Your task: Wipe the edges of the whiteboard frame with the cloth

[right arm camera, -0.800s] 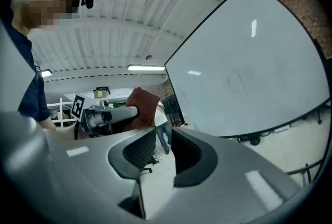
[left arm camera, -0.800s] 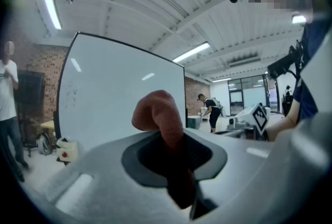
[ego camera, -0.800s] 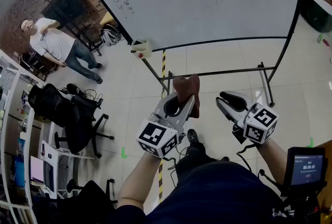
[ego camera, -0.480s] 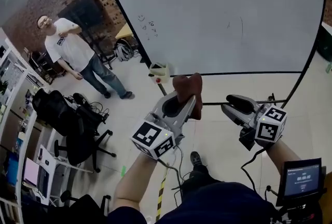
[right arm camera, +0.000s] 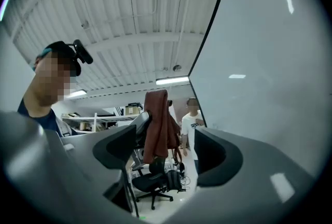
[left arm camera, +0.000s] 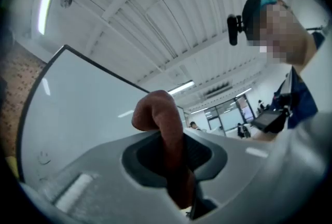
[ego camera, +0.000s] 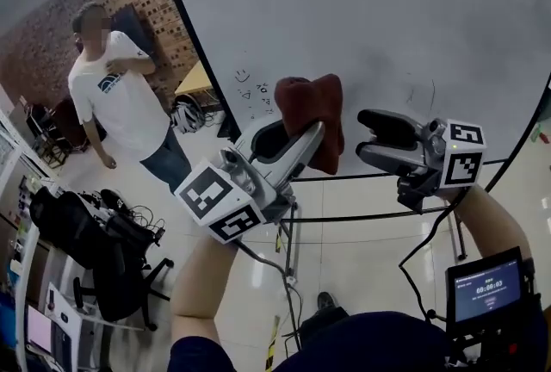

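Observation:
A big whiteboard (ego camera: pixel 362 26) in a thin black frame (ego camera: pixel 196 60) fills the top of the head view. My left gripper (ego camera: pixel 312 136) is shut on a reddish-brown cloth (ego camera: pixel 306 103), held up in front of the board's lower left part, apart from the frame. In the left gripper view the cloth (left arm camera: pixel 165 129) stands up between the jaws with the board (left arm camera: pixel 78 109) behind. My right gripper (ego camera: pixel 372 138) is open and empty, level with the cloth on its right. The right gripper view shows the cloth (right arm camera: pixel 156 124) beyond its spread jaws and the frame edge (right arm camera: pixel 207 36).
A person in a white T-shirt (ego camera: pixel 116 103) stands left of the board. An office chair with dark bags (ego camera: pixel 95 250) is at the lower left. The board's stand bars (ego camera: pixel 370 213) run below it. A small screen (ego camera: pixel 486 288) hangs at my right arm.
Both grippers have risen together, and the view has tilted up. The cloth now shows against the board's face instead of the floor. The left gripper stays shut on it.

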A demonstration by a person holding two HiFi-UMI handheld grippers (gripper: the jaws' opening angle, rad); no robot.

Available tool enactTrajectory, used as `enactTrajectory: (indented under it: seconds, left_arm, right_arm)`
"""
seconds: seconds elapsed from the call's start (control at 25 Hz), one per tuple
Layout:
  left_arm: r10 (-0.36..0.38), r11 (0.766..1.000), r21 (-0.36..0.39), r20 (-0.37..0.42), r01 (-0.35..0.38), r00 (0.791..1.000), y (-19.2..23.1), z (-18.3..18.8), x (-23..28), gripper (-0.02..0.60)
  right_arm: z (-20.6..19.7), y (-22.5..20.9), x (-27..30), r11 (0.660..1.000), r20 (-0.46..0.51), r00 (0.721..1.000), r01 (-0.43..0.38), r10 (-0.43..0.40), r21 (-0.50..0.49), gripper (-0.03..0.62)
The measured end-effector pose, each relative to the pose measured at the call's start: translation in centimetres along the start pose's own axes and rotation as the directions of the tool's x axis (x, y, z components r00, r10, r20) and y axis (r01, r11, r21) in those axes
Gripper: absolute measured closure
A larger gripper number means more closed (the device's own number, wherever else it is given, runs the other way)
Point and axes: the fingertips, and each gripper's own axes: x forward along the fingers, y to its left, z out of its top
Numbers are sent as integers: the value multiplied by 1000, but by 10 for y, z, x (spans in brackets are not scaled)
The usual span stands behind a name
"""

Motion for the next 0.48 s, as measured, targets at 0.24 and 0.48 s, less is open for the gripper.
enactTrajectory:
  seconds: [0.24,0.48]
  left_arm:
    - [-386,922,-22,10,386,923,21,6,6,510]
    - [-513,858,-35,-79,512,855,60,-24,51,511]
  right_arm:
    - [20,-28,66,944,-25,946,-319,322,78,134]
    - [36,-56,68,855,-37,854,-518,519,40,128]
